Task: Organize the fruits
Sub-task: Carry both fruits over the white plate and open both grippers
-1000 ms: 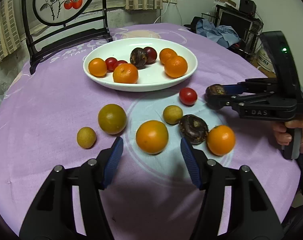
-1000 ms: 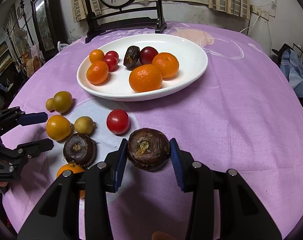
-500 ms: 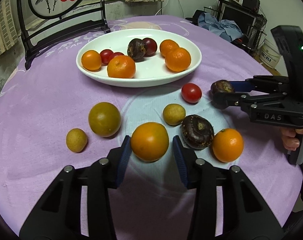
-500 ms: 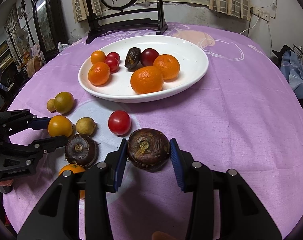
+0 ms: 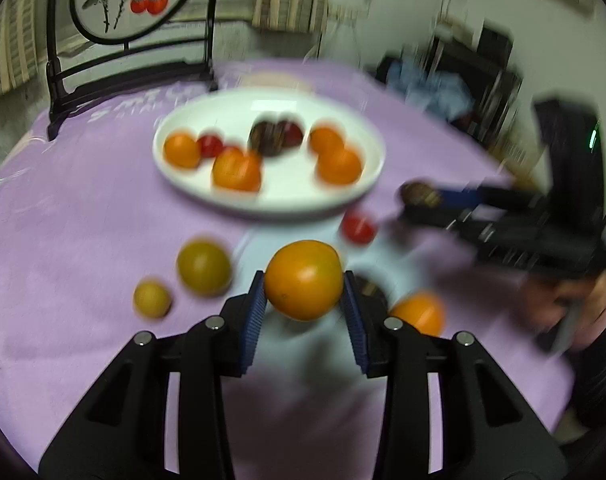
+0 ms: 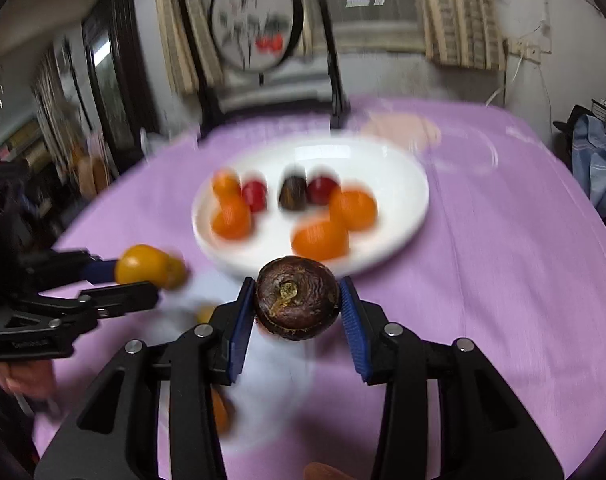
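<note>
Purple tablecloth (image 5: 63, 220) filled both frames. White plate (image 5: 367, 188) sat upper centre of the left view, holding blurred oranges, red fruits and what was probably one dark fruit. Left gripper (image 5: 303, 312) was clamped on an orange fruit (image 5: 303, 280), lower centre of its frame. Right gripper (image 6: 297, 316) was clamped on a dark wrinkled fruit (image 6: 297, 298), lower centre, in front of the plate. Green-yellow fruit (image 5: 203, 268), small yellow fruit (image 5: 151, 300) and red tomato (image 5: 358, 229) lay on the cloth.
</note>
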Demonstrator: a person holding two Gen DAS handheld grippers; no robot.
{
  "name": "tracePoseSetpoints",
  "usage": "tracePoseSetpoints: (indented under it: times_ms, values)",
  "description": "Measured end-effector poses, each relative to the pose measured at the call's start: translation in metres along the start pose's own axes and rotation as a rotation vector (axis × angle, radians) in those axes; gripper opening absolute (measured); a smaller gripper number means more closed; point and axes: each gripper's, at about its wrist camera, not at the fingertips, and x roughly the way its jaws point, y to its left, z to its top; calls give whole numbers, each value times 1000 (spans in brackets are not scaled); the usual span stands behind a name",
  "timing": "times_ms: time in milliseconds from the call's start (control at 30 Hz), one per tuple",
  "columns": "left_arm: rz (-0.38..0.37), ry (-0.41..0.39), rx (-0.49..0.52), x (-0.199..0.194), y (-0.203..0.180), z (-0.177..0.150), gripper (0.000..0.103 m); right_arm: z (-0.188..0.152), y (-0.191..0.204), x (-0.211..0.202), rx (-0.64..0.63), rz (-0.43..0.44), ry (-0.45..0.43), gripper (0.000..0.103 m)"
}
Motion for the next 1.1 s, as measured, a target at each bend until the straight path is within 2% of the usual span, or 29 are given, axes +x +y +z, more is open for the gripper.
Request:
tracePoseSetpoints:
  times_ms: [67, 133, 233, 333, 467, 667, 967, 1033, 1100]
  values:
    - [12, -66, -37, -2, -2, 25, 38, 17, 0, 3, 12, -18, -67, 42]
    - [53, -116, -85, 5, -2, 52, 38, 31, -2, 11, 14, -38, -82, 43]
    - [132, -138, -140, 26, 3, 84, 38, 47, -9, 40, 26, -66, -46, 42]
    - [196, -113, -184, 54, 13, 106, 38, 52, -13, 62, 15, -91, -7, 42]
    - [236, -58, -231, 81, 36, 116, 38, 53, -17, 80, 9, -97, 23, 42]
    - [271, -15, -255, 96, 53, 114, 38, 53, -16, 88, 1, -96, 34, 42]
    - [291, 17, -238, 105, 51, 112, 39, 52, -13, 89, -16, -108, 33, 45]
    - [291, 21, -243, 105, 50, 112, 51, 52, -13, 80, -12, -103, 23, 48]
    - [320, -10, -235, 95, 46, 113, 68, 53, -12, 63, -4, -80, 0, 49]
